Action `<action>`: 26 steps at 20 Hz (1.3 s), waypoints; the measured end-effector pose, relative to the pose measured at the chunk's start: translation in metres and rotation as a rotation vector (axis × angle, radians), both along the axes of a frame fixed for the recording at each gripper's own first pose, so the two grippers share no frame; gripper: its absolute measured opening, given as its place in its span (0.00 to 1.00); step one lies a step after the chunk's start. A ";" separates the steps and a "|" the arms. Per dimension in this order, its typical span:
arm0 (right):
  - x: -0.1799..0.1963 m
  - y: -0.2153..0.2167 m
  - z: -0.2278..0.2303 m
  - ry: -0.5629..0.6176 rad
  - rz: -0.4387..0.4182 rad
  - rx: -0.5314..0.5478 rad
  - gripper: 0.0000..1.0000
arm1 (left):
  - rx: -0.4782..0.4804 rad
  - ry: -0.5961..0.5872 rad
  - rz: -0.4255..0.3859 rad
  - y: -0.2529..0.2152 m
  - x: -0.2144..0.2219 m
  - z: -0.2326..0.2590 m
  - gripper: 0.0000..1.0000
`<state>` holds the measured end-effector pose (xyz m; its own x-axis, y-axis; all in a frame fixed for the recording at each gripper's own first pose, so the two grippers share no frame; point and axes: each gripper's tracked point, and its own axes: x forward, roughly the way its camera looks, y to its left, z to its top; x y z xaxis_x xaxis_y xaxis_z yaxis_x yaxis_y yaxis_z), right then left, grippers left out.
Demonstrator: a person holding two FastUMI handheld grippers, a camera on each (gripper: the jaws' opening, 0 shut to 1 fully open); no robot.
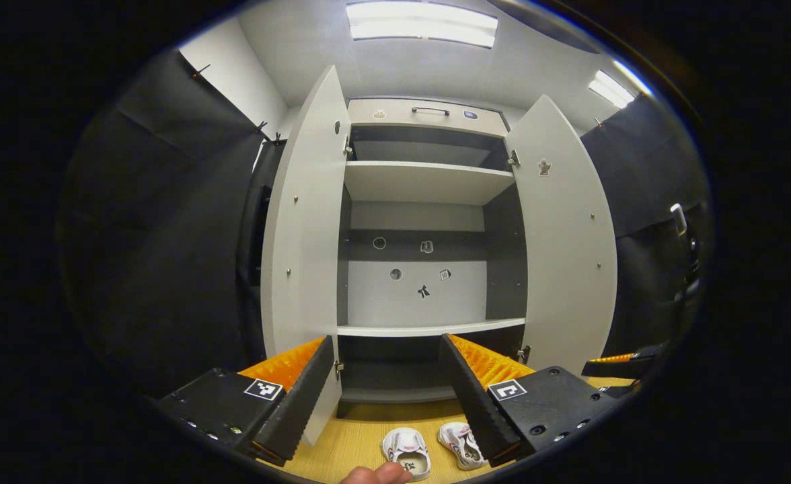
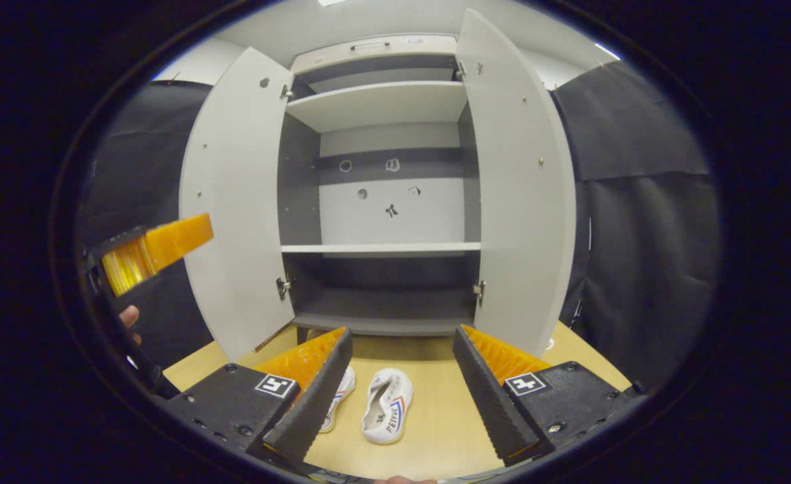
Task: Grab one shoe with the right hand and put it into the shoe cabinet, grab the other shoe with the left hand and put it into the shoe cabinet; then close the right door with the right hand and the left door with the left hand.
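Two white shoes lie side by side on the wooden floor in front of the open shoe cabinet [image 1: 429,181]. In the left gripper view one shoe [image 1: 405,452] sits between the fingers and the other shoe [image 1: 461,444] is partly behind the right finger. My left gripper [image 1: 387,343] is open and empty, held above them. In the right gripper view my right gripper [image 2: 402,333] is open and empty too, with one shoe [image 2: 387,405] between its fingers and the second shoe [image 2: 343,393] half hidden by the left finger. Both cabinet doors stand wide open.
The left door [image 2: 234,202] and right door [image 2: 520,181] swing outward over the floor [image 2: 436,417]. Inside are a bare middle shelf [image 2: 382,249] and bottom shelf [image 2: 382,323]. The left gripper [image 2: 157,252] shows at the far left. Black cloth walls flank the cabinet.
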<state>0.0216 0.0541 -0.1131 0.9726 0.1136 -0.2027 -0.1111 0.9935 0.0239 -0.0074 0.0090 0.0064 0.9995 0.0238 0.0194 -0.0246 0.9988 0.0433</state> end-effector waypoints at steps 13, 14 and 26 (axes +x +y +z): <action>0.029 0.050 -0.159 0.290 0.133 -0.039 0.94 | 0.007 0.050 0.054 0.035 -0.005 -0.018 0.95; 0.032 0.051 -0.170 0.314 0.136 -0.042 0.90 | 0.008 0.054 0.060 0.039 -0.005 -0.019 0.95; 0.078 0.060 -0.252 0.477 0.108 -0.055 0.55 | 0.007 0.081 0.102 0.071 0.001 -0.033 0.95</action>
<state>0.1000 0.1137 -0.3650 0.7529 0.1852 -0.6315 -0.2028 0.9782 0.0451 -0.0064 0.0797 -0.0267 0.9902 0.1252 -0.0610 -0.1218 0.9909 0.0564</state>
